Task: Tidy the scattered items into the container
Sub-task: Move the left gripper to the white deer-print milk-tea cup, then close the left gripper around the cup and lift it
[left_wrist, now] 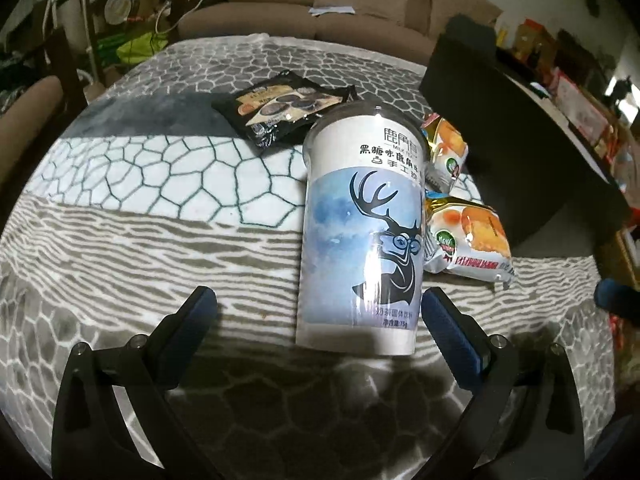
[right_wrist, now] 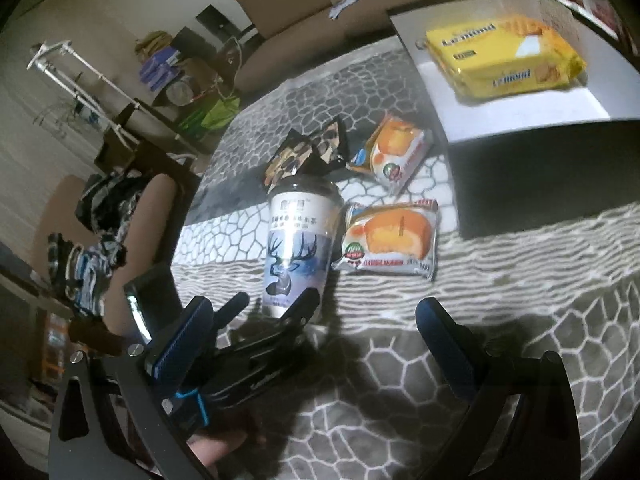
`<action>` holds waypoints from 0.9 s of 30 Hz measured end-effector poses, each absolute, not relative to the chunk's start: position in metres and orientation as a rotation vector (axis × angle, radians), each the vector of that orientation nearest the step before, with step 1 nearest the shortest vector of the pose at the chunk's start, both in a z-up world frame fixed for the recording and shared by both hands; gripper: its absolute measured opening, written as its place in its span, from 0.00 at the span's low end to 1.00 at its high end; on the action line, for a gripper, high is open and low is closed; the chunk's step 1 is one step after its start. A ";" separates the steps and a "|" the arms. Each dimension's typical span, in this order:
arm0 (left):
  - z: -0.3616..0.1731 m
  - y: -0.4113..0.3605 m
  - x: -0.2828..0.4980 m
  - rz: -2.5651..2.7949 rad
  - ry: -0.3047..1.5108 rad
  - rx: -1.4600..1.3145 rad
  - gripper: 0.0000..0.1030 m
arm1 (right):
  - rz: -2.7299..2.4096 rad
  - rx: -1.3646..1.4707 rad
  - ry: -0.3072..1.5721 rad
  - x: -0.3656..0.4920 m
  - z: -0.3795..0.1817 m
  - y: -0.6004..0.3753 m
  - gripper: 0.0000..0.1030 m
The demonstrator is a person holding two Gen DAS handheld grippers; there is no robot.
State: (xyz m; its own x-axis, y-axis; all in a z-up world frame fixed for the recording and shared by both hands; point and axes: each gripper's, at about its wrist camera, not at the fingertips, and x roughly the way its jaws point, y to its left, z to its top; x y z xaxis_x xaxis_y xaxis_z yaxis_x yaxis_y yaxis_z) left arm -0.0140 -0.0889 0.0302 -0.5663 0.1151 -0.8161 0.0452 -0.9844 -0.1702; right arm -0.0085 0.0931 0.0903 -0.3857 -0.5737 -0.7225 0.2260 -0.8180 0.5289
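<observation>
Patterned cloth (left_wrist: 160,184) covers the table where our snacks lie scattered, a brown sofa behind. We hold the left gripper (left_wrist: 320,308) wide open and empty, its pads either side of the base of the upright milk tea cup (left_wrist: 360,232). To grip well, we should centre the cup between the pads, push a little further forward, then squeeze gently since the thin wall may flex. Two cake packets (left_wrist: 468,240) lie just right of the cup; avoid nudging them. Our right gripper (right_wrist: 316,324) hangs open, holding nothing. Ahead-right sits the container (right_wrist: 520,120) with a yellow biscuit pack (right_wrist: 504,56) inside.
</observation>
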 end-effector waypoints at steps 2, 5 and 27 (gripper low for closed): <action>0.033 -0.088 -0.014 2.735 -0.279 -1.424 1.00 | -2.232 1.359 -0.470 -0.008 0.090 0.096 1.00; 0.039 -0.083 -0.016 2.744 -0.272 -1.377 0.98 | -2.231 1.374 -0.476 -0.011 0.089 0.099 1.00; 0.023 -0.086 0.008 2.599 -0.304 -1.416 0.56 | -2.175 1.425 -0.536 -0.015 0.081 0.096 1.00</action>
State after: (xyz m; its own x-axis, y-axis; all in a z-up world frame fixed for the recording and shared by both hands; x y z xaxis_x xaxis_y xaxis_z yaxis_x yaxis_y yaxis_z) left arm 0.0079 -0.0856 0.0229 -0.5362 0.2412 -0.8089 -0.0477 -0.9654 -0.2562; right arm -0.0150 0.0957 0.0811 -0.3412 -0.5872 -0.7340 0.1790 -0.8072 0.5625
